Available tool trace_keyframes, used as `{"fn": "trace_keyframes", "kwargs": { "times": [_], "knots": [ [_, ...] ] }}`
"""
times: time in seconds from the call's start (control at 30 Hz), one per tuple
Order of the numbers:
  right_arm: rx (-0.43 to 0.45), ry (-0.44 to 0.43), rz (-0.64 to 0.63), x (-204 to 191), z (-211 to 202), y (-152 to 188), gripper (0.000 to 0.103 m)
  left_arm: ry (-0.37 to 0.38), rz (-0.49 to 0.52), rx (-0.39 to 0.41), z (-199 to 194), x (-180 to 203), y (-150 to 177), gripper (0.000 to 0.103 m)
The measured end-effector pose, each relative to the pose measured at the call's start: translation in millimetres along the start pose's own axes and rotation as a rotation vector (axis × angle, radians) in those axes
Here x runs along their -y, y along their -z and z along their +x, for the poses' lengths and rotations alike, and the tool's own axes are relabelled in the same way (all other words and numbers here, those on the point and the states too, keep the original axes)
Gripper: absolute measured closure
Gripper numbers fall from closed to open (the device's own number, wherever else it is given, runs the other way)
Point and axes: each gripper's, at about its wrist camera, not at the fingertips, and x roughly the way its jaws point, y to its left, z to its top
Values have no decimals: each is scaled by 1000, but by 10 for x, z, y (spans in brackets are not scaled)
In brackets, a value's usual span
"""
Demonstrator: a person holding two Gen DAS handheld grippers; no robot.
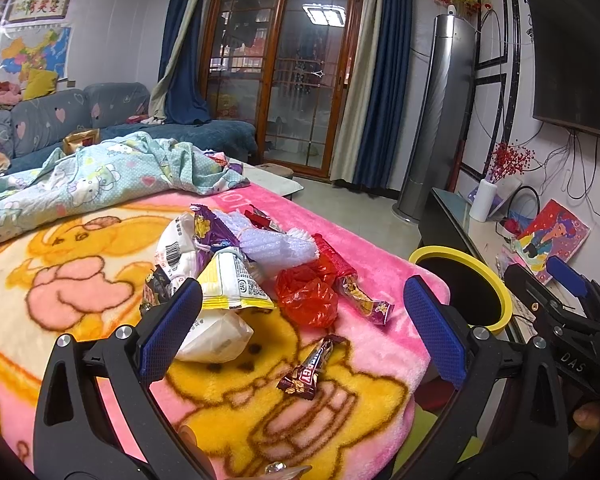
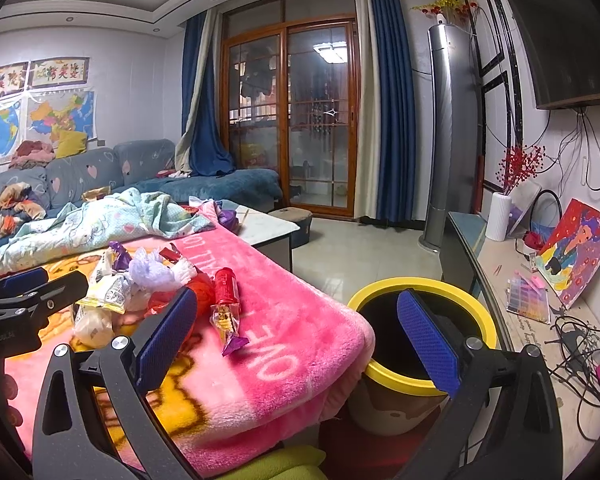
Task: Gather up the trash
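Right, we hold both grippers wide open and empty: left gripper [image 1: 302,324] above the brown wrapper [image 1: 307,369], right gripper [image 2: 296,330] facing the yellow-rimmed bin [image 2: 422,332].

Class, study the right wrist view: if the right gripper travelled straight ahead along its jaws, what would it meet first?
Probably the pink blanket's edge, or the yellow-rimmed bin beside it; the right gripper is open and depth is unclear.

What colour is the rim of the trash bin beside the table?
Yellow, with a dark inside; the bin's rim shows best in the right wrist view.
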Motion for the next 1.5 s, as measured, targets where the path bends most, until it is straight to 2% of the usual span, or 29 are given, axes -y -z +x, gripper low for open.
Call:
{"fn": "trace_keyframes", "kwargs": {
  "times": [1.03, 1.33, 1.5],
  "knots": [
    [-7, -4, -4, -10, 17, 33, 6, 3, -24, -13, 41, -64, 83, 10],
    [-37, -68, -53, -193, 91, 123, 6, -1, -76, -14, 54, -287, 73, 10],
    [-62, -134, -92, -364, 150, 89, 6, -38, -133, -27, 66, -524, 59, 10]
  ]
}}
